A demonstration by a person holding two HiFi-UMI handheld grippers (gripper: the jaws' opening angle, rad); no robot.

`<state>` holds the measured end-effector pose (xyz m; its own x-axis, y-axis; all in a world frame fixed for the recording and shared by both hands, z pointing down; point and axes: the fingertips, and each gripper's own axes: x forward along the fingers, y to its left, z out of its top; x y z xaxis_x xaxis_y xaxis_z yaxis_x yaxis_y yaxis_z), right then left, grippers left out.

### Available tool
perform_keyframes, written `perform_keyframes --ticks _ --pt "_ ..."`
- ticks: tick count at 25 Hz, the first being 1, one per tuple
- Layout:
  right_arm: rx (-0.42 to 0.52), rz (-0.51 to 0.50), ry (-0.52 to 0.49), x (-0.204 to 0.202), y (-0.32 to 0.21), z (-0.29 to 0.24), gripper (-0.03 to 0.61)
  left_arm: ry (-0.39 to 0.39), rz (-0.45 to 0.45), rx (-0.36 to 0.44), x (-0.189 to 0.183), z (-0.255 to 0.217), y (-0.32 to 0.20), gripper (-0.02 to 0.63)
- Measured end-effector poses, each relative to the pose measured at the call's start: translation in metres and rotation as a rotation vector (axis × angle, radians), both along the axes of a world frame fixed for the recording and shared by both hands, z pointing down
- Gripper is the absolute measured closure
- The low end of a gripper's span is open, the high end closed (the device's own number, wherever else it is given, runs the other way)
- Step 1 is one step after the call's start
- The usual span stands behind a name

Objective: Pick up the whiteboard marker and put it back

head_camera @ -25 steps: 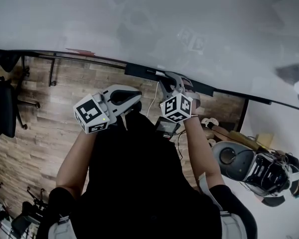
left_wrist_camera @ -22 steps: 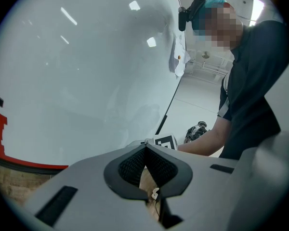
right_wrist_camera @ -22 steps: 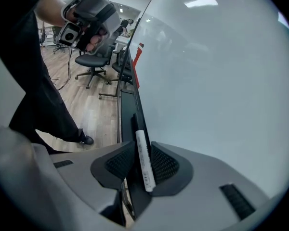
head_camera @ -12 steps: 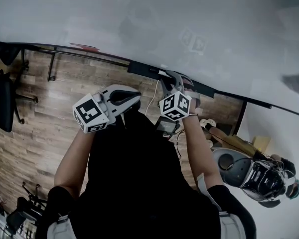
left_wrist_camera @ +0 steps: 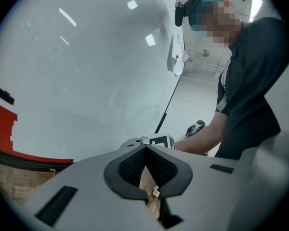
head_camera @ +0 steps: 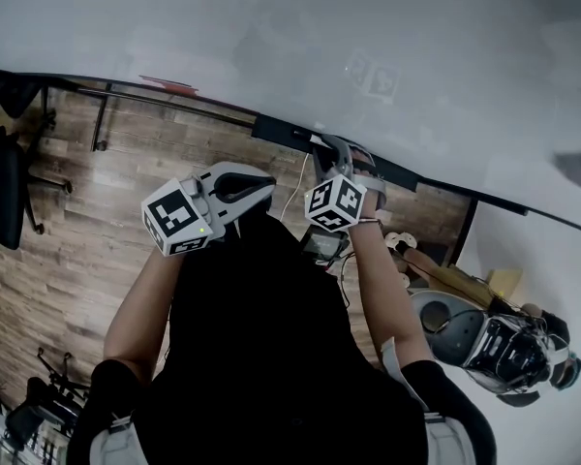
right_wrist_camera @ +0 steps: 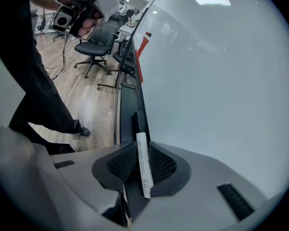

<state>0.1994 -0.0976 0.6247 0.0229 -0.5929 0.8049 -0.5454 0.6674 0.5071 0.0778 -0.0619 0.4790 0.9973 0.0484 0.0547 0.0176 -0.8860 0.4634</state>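
Right tongs: closed on the whiteboard marker. The white barrel sits between the ribbed pads and the black cap end points forward. There is small print on the barrel, too small to read. The cap lies over the black tray along the bottom edge of the whiteboard; can't tell whether it touches.

Left tongs: tips together, nothing between them, only wood floor seen through the slot behind the tips. They are held off to the side, pointing along the board. The right tongs' marker cube is just past their tip.

Head view: right tongs are up at the tray. Left tongs are beside them, lower, clear of the board. Both cubes show black-and-white square codes, no text.

Whiteboard is glossy and blank, with a red strip at its lower edge. No legible brand or writing anywhere. A white sheet hangs at the board's far edge.

Surroundings:
- wood floor
- black office chair at left, more chairs further along the board
- a white-and-black device on the floor at right
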Motion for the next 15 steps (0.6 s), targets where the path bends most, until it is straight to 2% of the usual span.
perform_keyframes --ticks 15 --pt "-0.02 -0.027 -0.044 -0.01 0.0 -0.004 0.502 0.012 -0.024 0.005 -0.01 -0.001 -0.004 0.601"
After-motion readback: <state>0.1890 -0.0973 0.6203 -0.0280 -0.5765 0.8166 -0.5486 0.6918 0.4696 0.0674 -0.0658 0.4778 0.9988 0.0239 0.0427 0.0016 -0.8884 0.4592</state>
